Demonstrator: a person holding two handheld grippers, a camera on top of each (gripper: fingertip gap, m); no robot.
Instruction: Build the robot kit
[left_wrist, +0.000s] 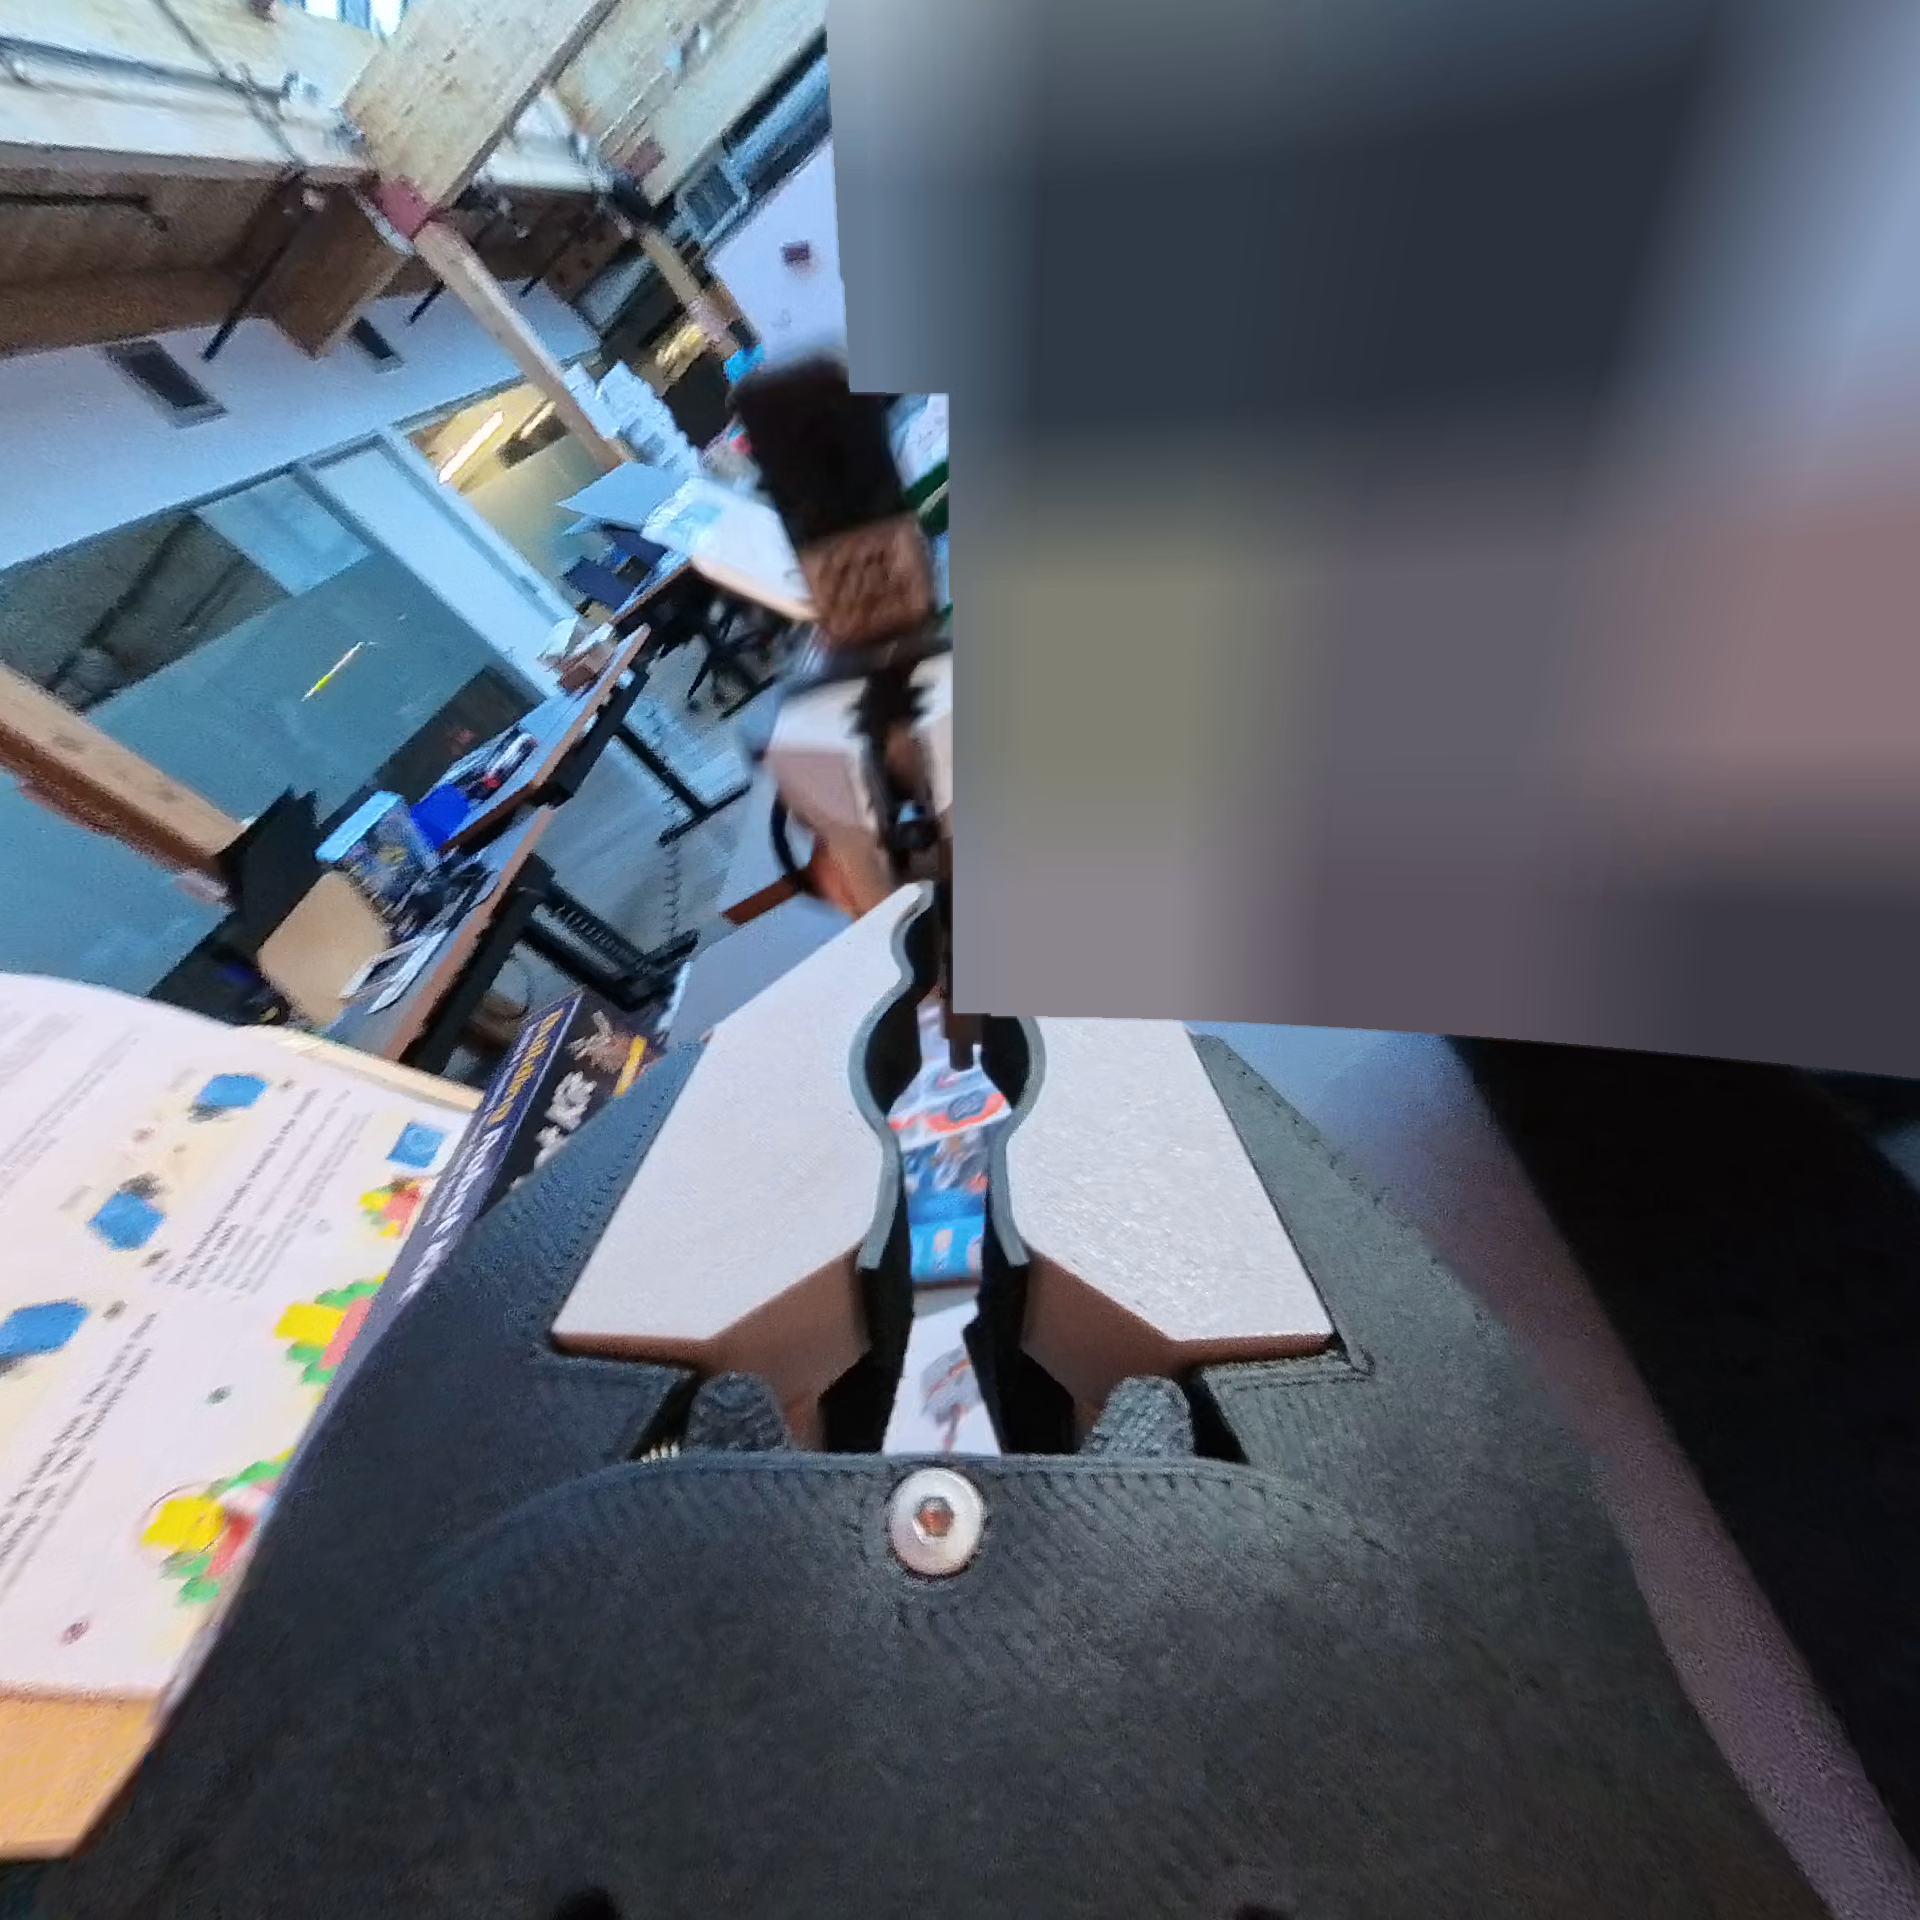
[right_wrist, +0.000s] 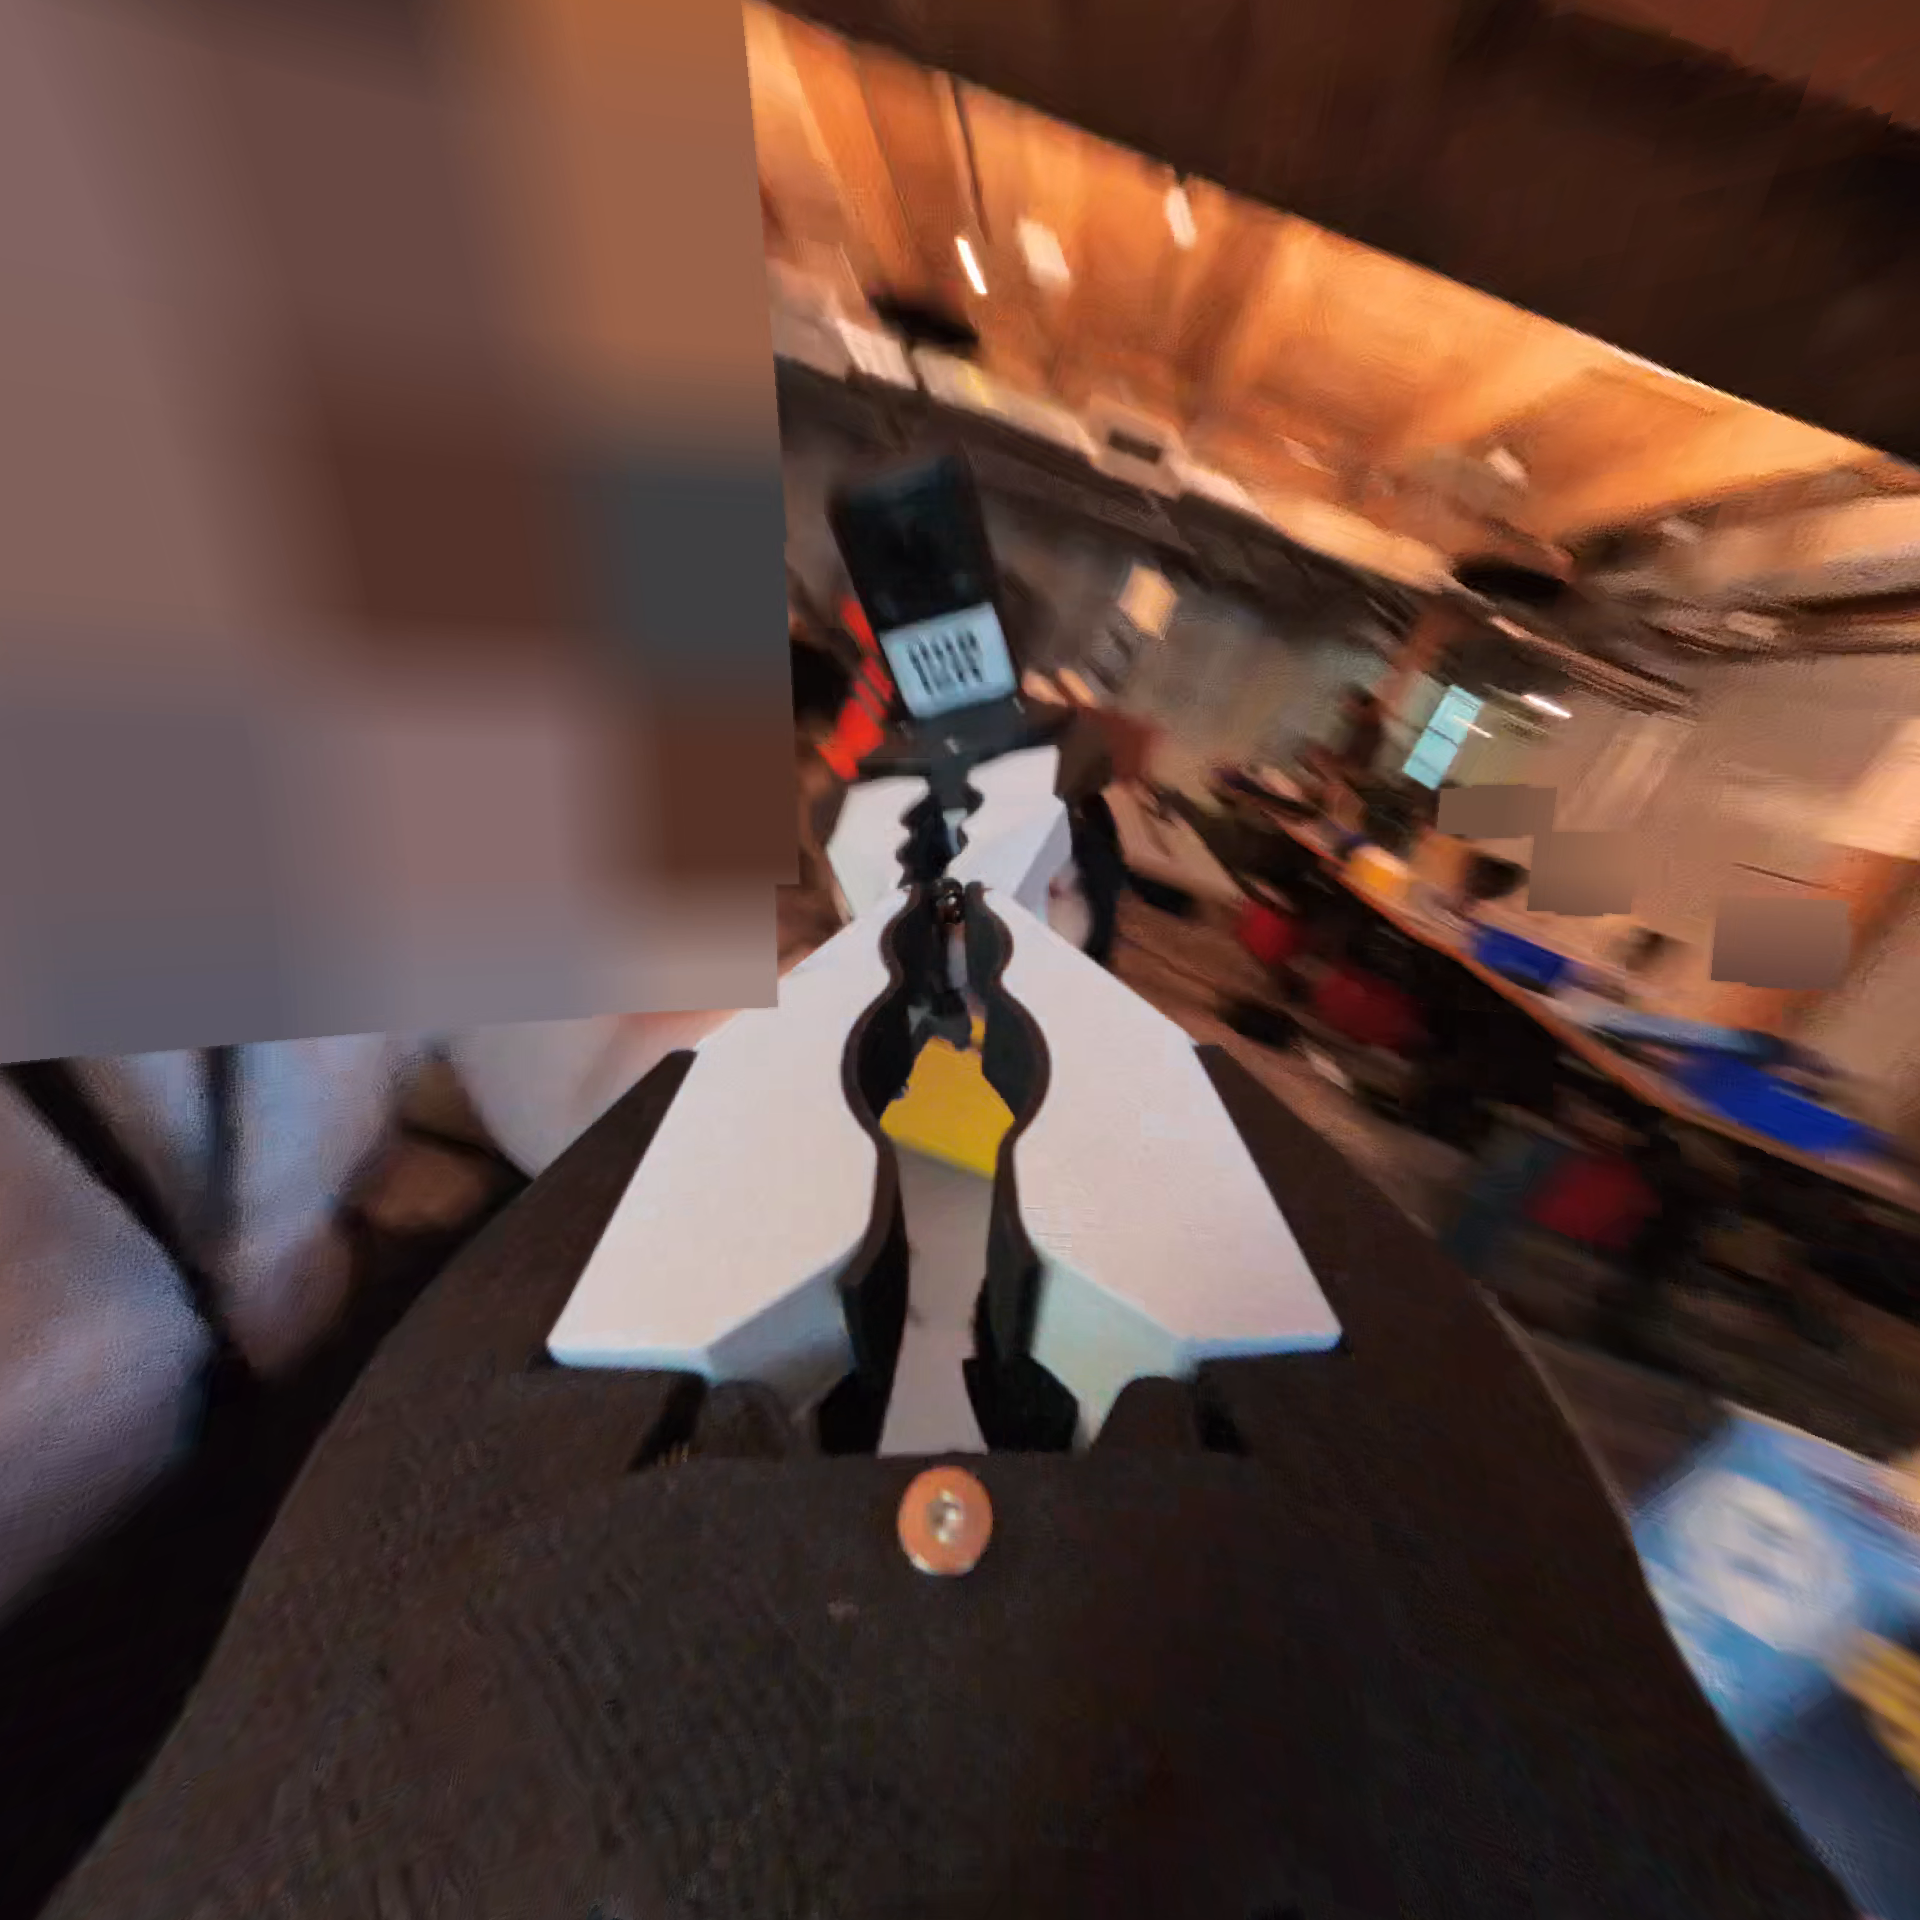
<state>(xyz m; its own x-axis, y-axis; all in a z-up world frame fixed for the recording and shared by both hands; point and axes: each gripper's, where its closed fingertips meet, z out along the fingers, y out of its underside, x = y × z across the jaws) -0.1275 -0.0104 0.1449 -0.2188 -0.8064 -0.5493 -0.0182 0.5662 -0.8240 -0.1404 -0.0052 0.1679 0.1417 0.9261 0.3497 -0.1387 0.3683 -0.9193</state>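
The left gripper has its fingers drawn close together. Only the narrow shaped slot lies between them and nothing is in it. The tip of one finger is covered by a blur patch. Through the slot shows a slice of a colourful printed box, lying below and beyond the fingers and apart from them. Just beside the gripper body on its left lies a printed sheet with pictures of blue, yellow and red blocks. It rests on a wooden surface, and a dark box stands on edge between the sheet and the fingers. Farther off are rows of desks, a glass wall and wooden ceiling beams.

The right gripper is likewise closed down to its slot, with the tips meeting and nothing held. A yellow object shows through the slot, below the fingers; whether it touches them I cannot tell. Beyond the tips stands a black device on a small stand. A blue printed thing lies near on the right, blurred. A long cluttered bench runs well behind.
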